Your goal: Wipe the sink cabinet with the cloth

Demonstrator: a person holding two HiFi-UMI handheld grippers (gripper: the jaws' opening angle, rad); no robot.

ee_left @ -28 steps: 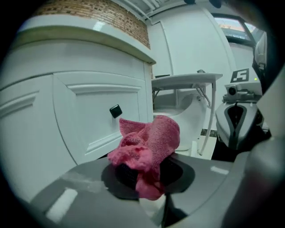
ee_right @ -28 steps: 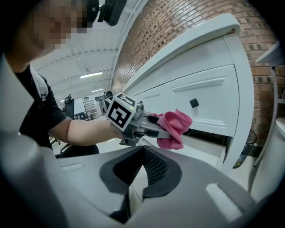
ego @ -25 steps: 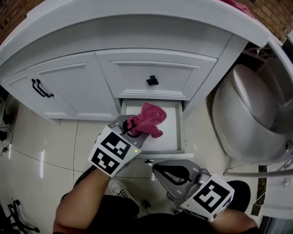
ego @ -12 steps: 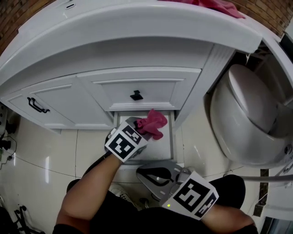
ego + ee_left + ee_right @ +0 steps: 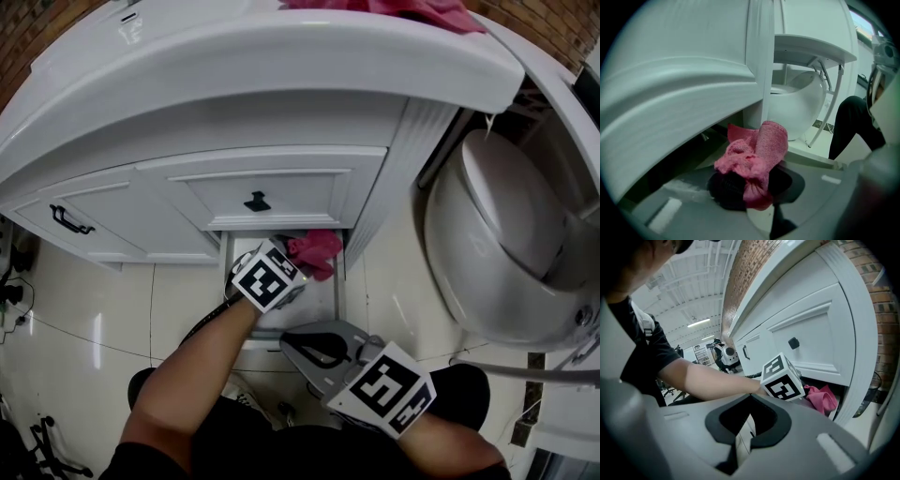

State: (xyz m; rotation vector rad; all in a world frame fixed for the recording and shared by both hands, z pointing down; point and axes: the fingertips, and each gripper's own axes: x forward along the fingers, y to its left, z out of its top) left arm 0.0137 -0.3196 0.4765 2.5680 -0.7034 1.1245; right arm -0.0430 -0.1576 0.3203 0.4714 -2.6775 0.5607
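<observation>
Left gripper [image 5: 293, 257] moved inward, fingers clamping pink cloth [image 5: 317, 249]

- Cloth [image 5: 317, 251]: bright pink.
- Cabinet [image 5: 309, 183]: all white, with a black knob [image 5: 256, 201].
- Left gripper [image 5: 292, 258]: grey, with black-and-white marker squares.
- Toilet [image 5: 497, 234]: white.
- Wall [image 5: 750, 268]: red brick.
- Floor [image 5: 94, 319]: cream tiles.
</observation>
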